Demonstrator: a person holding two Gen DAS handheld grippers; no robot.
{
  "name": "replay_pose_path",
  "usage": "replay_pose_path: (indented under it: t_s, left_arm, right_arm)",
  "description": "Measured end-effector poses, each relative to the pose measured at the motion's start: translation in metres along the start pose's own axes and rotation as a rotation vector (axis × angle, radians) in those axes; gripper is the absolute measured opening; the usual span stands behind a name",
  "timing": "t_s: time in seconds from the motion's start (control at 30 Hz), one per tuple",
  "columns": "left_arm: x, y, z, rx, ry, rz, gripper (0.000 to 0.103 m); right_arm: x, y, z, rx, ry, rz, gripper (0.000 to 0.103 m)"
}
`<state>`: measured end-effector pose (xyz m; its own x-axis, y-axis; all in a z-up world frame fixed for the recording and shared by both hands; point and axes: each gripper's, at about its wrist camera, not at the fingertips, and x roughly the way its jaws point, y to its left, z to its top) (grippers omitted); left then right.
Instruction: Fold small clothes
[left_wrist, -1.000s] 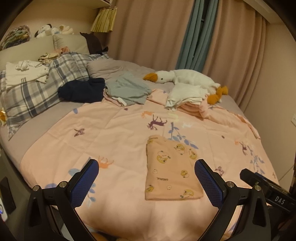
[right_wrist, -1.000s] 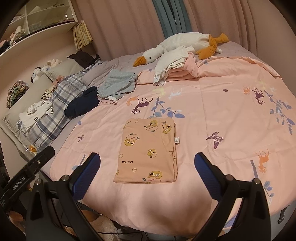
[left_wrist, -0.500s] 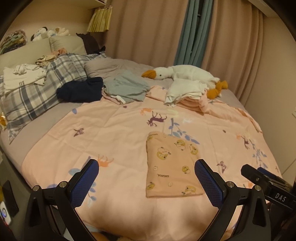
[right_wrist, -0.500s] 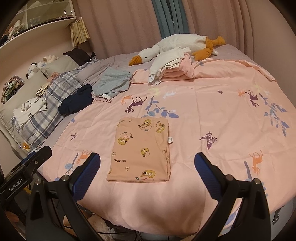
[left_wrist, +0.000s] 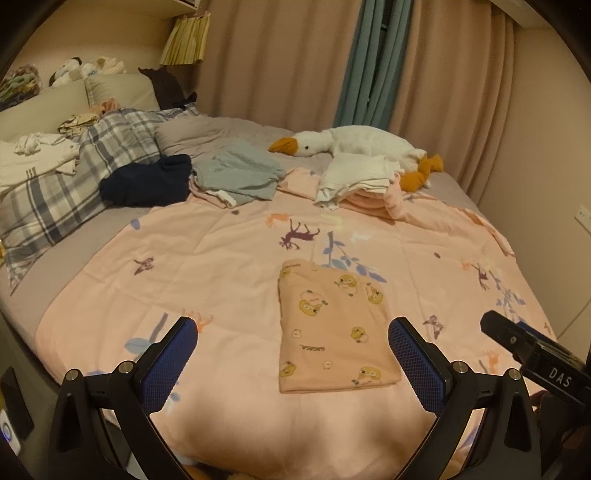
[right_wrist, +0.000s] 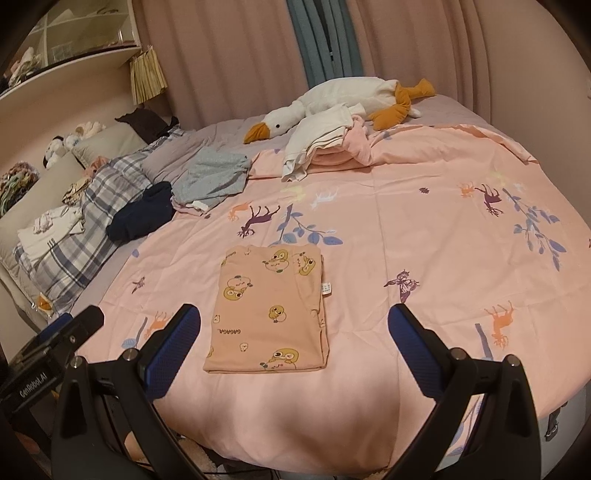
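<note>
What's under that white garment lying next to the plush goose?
The white cotton garment lies on a stack of folded pink fabric, beside the white plush goose. How many pieces are in the stack, or what else it covers, is hidden.

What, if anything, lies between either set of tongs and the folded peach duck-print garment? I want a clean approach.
Nothing visible. Only the bare pink animal-print bedsheet separates the open left tongs and open right tongs from the folded peach duck-print garment; other clothes lie farther back.
</note>
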<state>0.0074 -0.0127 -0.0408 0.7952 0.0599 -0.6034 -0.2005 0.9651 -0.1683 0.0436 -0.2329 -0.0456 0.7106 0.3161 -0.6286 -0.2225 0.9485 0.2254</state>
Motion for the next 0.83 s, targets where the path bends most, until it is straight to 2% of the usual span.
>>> replay_pose_path:
  t_s: [0.83]
  left_arm:
    - [0.0031,-0.0069,-0.0049,0.03,0.004,0.004,0.102]
  right_arm:
    - [-0.0009,-0.001,-0.002,-0.006,-0.005,-0.045,0.102]
